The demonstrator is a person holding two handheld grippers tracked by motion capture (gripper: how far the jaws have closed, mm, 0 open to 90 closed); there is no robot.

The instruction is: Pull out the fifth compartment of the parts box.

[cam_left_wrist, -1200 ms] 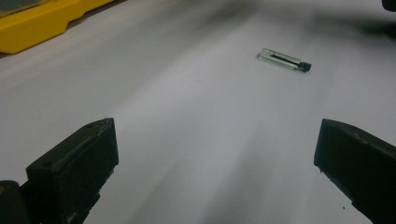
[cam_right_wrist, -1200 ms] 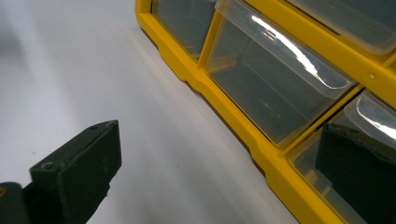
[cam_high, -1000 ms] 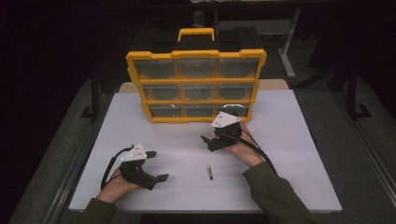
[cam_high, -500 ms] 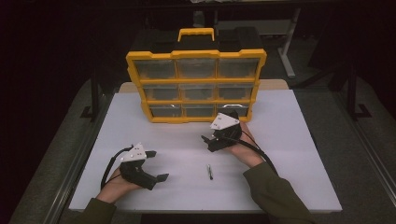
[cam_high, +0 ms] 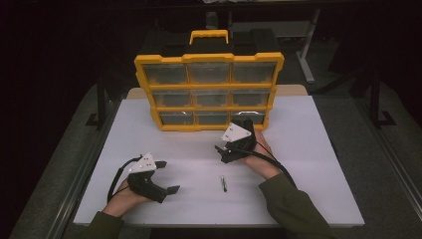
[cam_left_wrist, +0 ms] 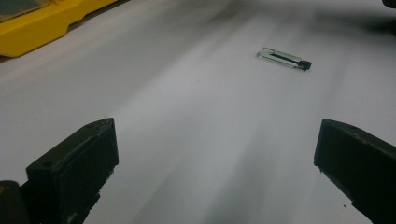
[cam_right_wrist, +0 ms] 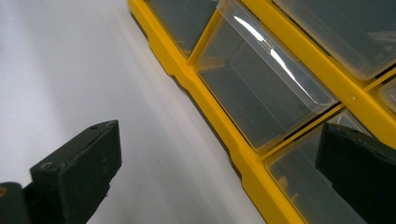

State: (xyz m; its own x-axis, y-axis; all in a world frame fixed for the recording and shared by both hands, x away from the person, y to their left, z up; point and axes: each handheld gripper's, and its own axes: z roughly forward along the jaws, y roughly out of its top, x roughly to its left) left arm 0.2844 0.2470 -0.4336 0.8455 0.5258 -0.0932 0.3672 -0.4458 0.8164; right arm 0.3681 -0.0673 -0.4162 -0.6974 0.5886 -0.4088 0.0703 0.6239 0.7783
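The yellow drawer organizer (cam_high: 209,89) stood at twelve o'clock, drawer contents indistinct; both the left gripper (cam_high: 168,177) and right gripper (cam_high: 222,152) were spread wide, empty, the small vial (cam_high: 224,183) lying between them.

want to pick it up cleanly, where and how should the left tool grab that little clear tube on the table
Grip the clear tube across its narrow middle, coming straight down from above with the jaws astride its long axis. It lies flat on the white table, thin and long, its dark cap at one end, so probably only the long sides offer purchase. The left tool is open.
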